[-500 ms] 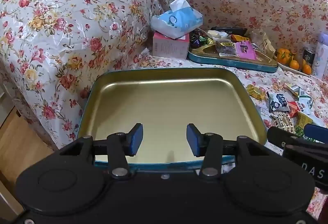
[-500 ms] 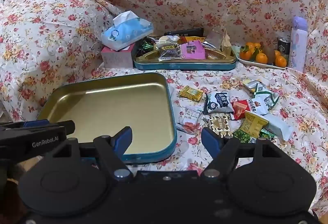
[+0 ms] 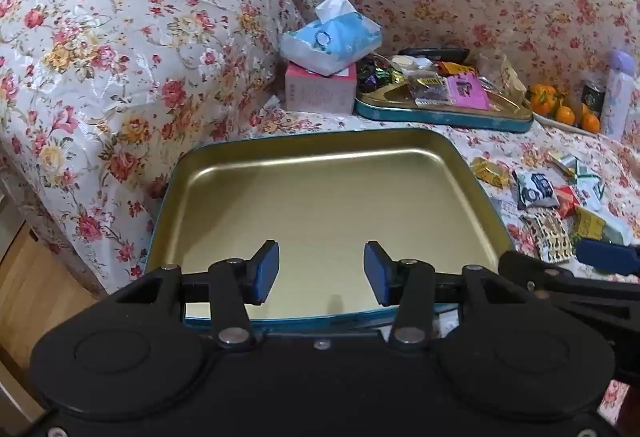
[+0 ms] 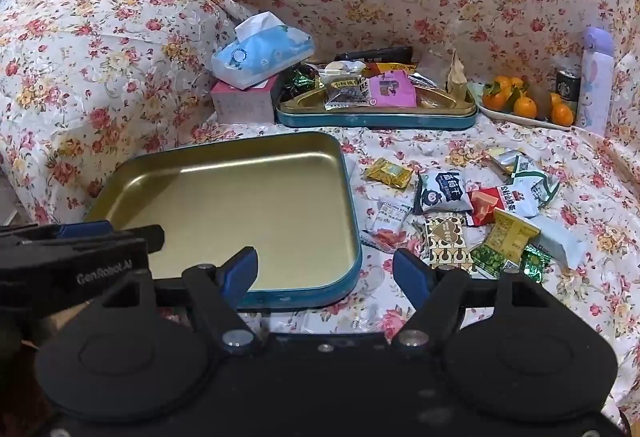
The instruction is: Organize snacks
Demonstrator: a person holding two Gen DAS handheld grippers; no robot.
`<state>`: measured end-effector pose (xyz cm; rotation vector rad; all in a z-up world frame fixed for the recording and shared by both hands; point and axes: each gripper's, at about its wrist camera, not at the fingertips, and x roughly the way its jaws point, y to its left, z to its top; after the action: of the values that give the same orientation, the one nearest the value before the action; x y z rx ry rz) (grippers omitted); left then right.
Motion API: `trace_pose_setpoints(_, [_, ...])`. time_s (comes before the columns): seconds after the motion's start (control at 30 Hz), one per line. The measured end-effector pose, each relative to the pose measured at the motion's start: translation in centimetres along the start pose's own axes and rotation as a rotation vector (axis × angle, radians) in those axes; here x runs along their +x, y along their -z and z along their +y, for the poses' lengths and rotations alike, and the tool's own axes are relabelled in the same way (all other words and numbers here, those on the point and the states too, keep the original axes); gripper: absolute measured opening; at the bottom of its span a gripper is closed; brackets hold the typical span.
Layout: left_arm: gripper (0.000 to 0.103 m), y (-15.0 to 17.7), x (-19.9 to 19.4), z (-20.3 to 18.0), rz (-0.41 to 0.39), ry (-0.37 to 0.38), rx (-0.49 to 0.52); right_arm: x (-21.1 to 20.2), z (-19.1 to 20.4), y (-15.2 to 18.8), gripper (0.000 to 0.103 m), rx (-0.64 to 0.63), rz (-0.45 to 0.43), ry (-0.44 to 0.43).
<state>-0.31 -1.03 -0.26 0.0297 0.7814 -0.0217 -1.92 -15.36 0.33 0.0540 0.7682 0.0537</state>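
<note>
Both grippers' fingers were spread wide, grasping nothing: left gripper (image 3: 321,272) hovered over the bare tin (image 3: 464,165), right gripper (image 4: 325,274) faced the snacks (image 4: 472,213) scattered beside it, likely readying a first pick

"GenRobot.AI" on the left gripper (image 4: 108,237), left of the right jaws; snack-packet (image 4: 442,193) print too small.

Open left tool (image 3: 321,273) above empty gold tin tray (image 3: 460,161), snack packets (image 3: 536,193) alongside.
</note>
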Motion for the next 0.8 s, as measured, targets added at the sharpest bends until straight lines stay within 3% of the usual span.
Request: trace_pose_setpoints(0.8, [0.054,-0.01,0.18,-0.37,0.009,-0.005,0.036,0.61,0.3,-0.14,0.078,0.023,0.032,-0.004])
